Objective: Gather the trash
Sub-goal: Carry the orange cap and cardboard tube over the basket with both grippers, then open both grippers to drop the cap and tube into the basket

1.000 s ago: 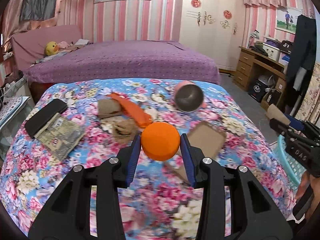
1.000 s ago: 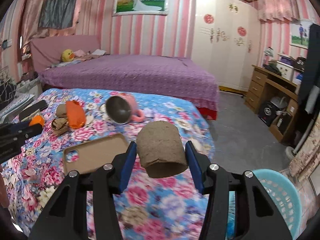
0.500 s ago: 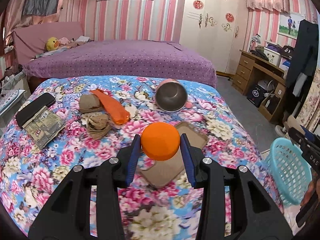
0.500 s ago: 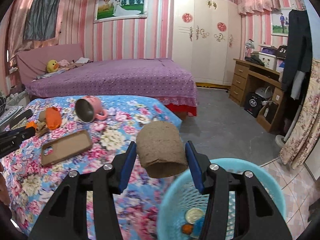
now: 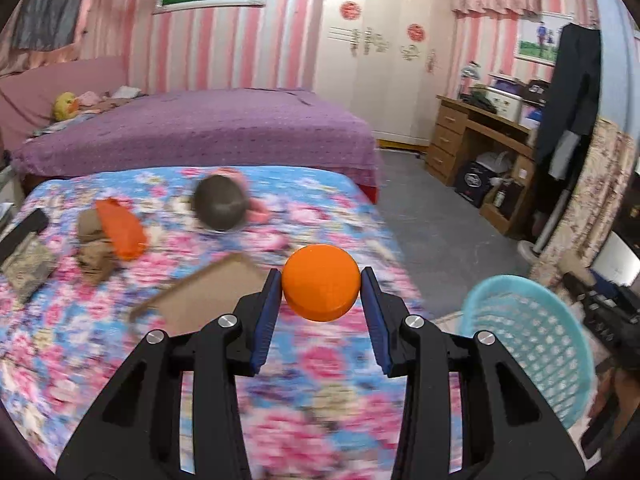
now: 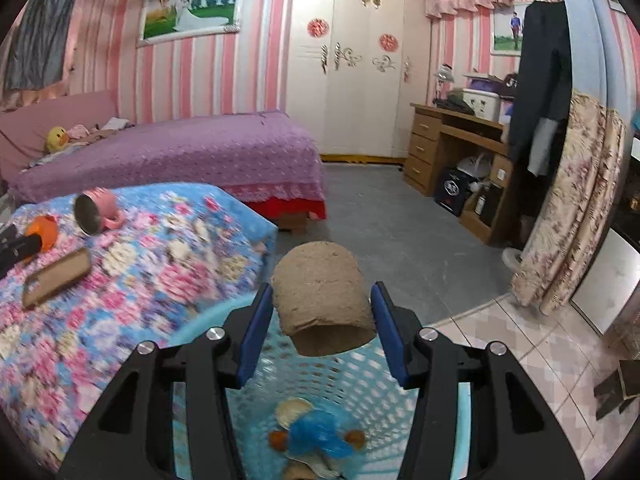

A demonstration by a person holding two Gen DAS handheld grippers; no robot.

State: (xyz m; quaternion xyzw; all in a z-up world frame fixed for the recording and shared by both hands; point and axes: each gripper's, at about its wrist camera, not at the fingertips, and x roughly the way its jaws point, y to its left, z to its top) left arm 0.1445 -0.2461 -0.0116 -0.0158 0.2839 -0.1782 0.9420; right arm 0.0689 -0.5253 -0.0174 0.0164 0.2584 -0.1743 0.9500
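Observation:
My left gripper (image 5: 321, 292) is shut on an orange round lid (image 5: 321, 288) and holds it above the floral bed near its right edge. The light blue basket (image 5: 528, 344) stands to the right of it on the floor. My right gripper (image 6: 322, 312) is shut on a brown cardboard tube (image 6: 322, 300) and holds it over the basket's (image 6: 360, 388) opening. Blue wrapper and other scraps (image 6: 316, 436) lie at the basket's bottom.
On the floral bed (image 5: 100, 320) lie a pink mug (image 5: 220, 204), a brown phone case (image 5: 208, 292), an orange wrapper (image 5: 120, 228), brown crumpled paper (image 5: 94, 264) and a banknote bundle (image 5: 26, 268). A purple bed (image 6: 168, 152), a wooden desk (image 6: 452, 148) and a floral curtain (image 6: 568, 216) stand around.
Both grippers have swung right. The right gripper with the tube has come over the basket. The left gripper with the lid has moved toward the bed's right edge, nearer the basket.

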